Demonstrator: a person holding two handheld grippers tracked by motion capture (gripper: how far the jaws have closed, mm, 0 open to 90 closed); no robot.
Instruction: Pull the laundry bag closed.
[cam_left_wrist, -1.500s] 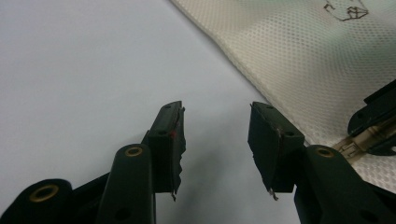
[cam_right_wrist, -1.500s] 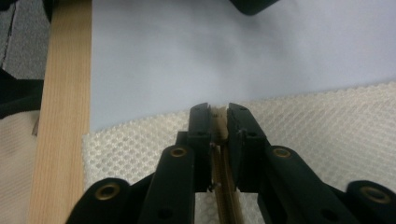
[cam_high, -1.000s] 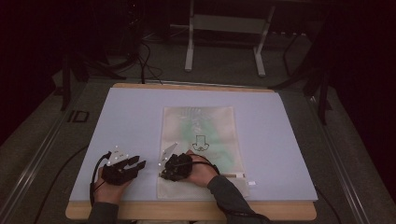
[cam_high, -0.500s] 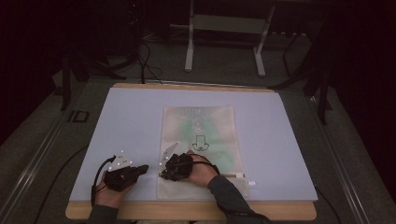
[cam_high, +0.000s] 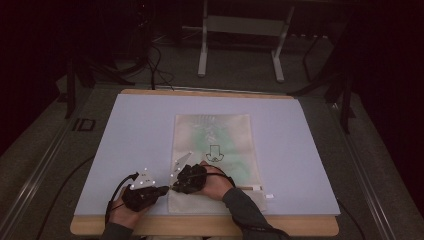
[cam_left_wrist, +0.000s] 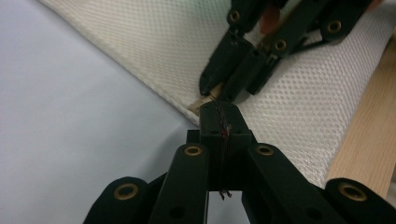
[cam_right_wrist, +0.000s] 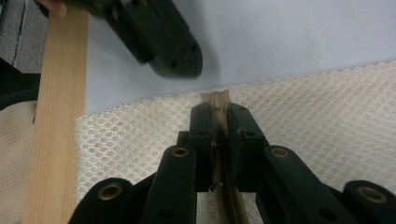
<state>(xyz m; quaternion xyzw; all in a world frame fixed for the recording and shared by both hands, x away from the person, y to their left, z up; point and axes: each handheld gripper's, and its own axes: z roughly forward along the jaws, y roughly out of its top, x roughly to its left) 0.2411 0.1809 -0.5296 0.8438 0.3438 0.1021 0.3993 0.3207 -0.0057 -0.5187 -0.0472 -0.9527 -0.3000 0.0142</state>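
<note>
Your mesh zip bag (cam_high: 214, 150) lies flat near the counter's (cam_high: 125, 130) front edge, its zipper (cam_right_wrist: 219, 105) along the near side apparently still shut; your right tool (cam_high: 176, 186) pinches the zipper's tab end at the bag's front left corner. Your left tool (cam_high: 165, 190), jaws just pressed together on nothing, noses in beside it. Opening remains; the bag's printed arrow mark (cam_high: 215, 152) carries no legible writing.

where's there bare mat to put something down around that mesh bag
Bare mat lies left of the mesh bag, another stretch right of it out to the mat's edge, and a band beyond its far end. It is crowded at the bag's near left corner, where the left gripper and right gripper meet.
</note>
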